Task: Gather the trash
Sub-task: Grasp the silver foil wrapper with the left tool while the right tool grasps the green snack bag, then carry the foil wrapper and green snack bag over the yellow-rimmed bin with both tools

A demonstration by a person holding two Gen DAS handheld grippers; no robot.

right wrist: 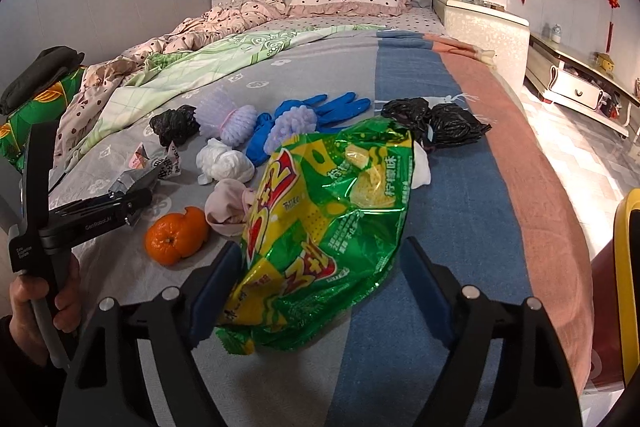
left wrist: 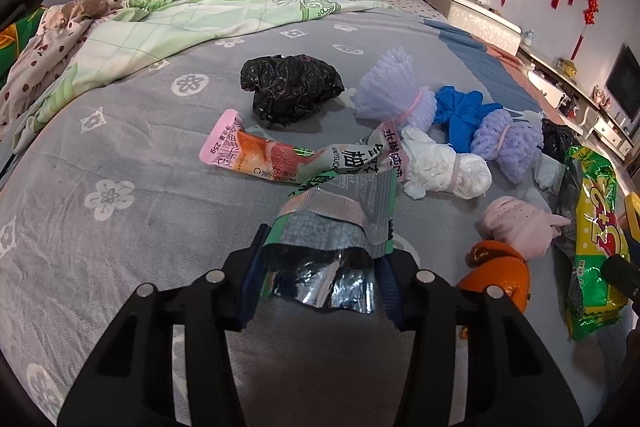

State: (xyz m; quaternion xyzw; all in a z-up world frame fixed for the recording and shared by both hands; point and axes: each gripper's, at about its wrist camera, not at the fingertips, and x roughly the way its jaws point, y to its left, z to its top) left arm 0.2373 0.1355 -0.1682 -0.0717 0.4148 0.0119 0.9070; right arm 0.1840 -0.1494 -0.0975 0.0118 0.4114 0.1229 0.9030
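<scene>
Trash lies scattered on the bed. My left gripper [left wrist: 320, 259] is shut on the torn end of a long pink-and-grey snack wrapper [left wrist: 304, 163], which stretches away over the grey blanket; the wrapper also shows in the right wrist view [right wrist: 160, 163]. My right gripper [right wrist: 316, 291] is open, its fingers on either side of a green-and-yellow snack bag [right wrist: 324, 223] without squeezing it. The bag also shows at the right in the left wrist view [left wrist: 596, 227].
Nearby lie a black plastic bag [left wrist: 288, 87], purple foam nets [left wrist: 396, 91], a blue glove [right wrist: 320, 111], a white tissue wad [left wrist: 444, 167], a pink wad [left wrist: 516, 223], an orange peel [right wrist: 176, 235] and more black bags [right wrist: 436, 123]. A crumpled quilt [left wrist: 160, 23] lies to the left. The bed edge [right wrist: 560, 187] runs along the right.
</scene>
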